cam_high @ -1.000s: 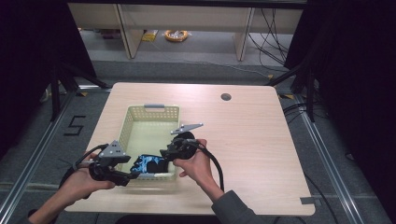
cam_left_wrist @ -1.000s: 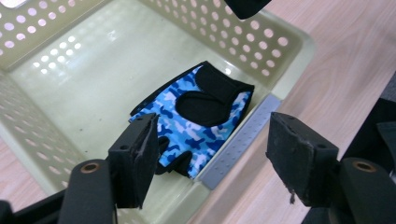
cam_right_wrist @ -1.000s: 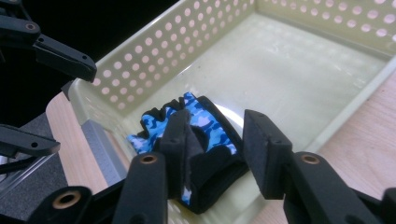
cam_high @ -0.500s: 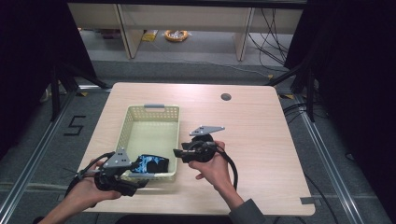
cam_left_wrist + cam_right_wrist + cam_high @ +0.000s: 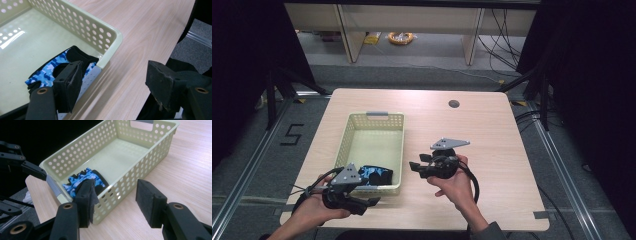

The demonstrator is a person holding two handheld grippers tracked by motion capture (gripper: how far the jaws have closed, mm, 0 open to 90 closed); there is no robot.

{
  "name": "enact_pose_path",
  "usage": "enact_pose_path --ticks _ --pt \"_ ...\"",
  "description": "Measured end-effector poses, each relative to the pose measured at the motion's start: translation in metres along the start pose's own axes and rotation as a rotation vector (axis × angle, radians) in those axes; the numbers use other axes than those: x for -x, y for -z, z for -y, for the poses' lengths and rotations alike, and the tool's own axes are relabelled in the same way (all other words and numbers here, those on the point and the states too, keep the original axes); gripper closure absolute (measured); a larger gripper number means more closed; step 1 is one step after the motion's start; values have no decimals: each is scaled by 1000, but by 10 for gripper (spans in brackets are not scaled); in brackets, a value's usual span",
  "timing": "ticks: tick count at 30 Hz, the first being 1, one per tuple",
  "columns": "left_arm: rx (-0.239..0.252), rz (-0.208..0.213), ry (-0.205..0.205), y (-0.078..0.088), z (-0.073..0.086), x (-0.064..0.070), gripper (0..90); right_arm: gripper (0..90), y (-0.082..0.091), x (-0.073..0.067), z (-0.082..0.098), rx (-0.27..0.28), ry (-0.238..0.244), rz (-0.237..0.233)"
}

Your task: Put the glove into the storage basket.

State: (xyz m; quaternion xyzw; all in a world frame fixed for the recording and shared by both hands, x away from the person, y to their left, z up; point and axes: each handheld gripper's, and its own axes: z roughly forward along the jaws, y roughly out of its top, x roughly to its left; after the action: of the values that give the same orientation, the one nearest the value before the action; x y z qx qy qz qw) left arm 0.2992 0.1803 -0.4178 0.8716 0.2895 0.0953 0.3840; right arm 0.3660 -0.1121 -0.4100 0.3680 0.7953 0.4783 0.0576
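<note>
Below, tabletop [image 5: 492, 130] in pale wood, with one round grommet [image 5: 454, 104] near the far edge. Left of centre, basket [image 5: 347, 145], perforated, pale green, grey handle [image 5: 377, 114] on the far wall. In its near corner, glove [image 5: 377, 175], black with blue camouflage, flat on the floor against the near wall. Right of the basket and clear of it, right gripper [image 5: 417, 166], jaws spread wide and empty, pointed left toward the basket. At the near-left corner, outside the basket, left gripper [image 5: 373, 201], jaws likewise wide apart and holding nothing.

Step in hand, as judged: release and retreat after placing the glove. Done well by keeping both pairs of jaws open, clearing the rim [image 5: 113, 37] without catching it, and leaving the basket square on the tabletop. Worth checking that no fabric hangs over the wall; none seen to.

Against the frame half a second ago: right gripper drawn a little further right and nearer, away from the basket; left gripper lower, toward the near edge. Against the frame one second ago: both grippers withdrawn from close over the near end of the basket. Glove and basket unmoved, as far as can be told.
</note>
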Motion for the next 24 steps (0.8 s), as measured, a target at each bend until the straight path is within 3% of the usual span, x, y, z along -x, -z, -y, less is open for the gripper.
enact_pose_path --ticks 3,4,6,8,11,13,15,16,17,18,19,20,21,22,23,24 --pt "9 3 1 -4 0 3 287 504 5 2 2 6 4 -12" --pt "8 9 -2 -5 0 4 287 503 7 2 4 4 -22 -7" --pt "11 14 -4 -8 1 6 286 502 10 3 7 10 -25 -2" --pt "14 20 2 -11 1 9 287 495 13 5 9 15 1 -3" --pt "21 27 -3 -14 2 12 286 469 19 3 14 13 -21 12" --pt "31 24 -3 -16 3 13 286 453 22 5 16 12 7 27" --pt "58 28 32 -20 4 16 285 431 25 5 20 16 1 32" --pt "42 32 5 -20 5 15 285 420 28 5 21 7 -7 43" --pt "45 31 8 -21 5 16 284 400 29 5 24 12 0 49" --pt "68 39 42 -23 6 18 284 378 30 7 25 5 34 54" --pt "74 41 41 -24 6 19 283 364 32 5 28 -10 43 73" --pt "54 36 6 -23 6 17 282 355 34 5 29 -17 52 68" --pt "86 40 34 -26 6 20 281 343 35 6 32 2 62 61" --pt "91 42 33 -26 6 20 281 334 38 4 33 13 55 49" --pt "93 43 40 -27 6 20 279 317 39 5 35 38 100 46" --pt "110 46 49 -28 5 21 277 307 41 2 37 30 54 47"
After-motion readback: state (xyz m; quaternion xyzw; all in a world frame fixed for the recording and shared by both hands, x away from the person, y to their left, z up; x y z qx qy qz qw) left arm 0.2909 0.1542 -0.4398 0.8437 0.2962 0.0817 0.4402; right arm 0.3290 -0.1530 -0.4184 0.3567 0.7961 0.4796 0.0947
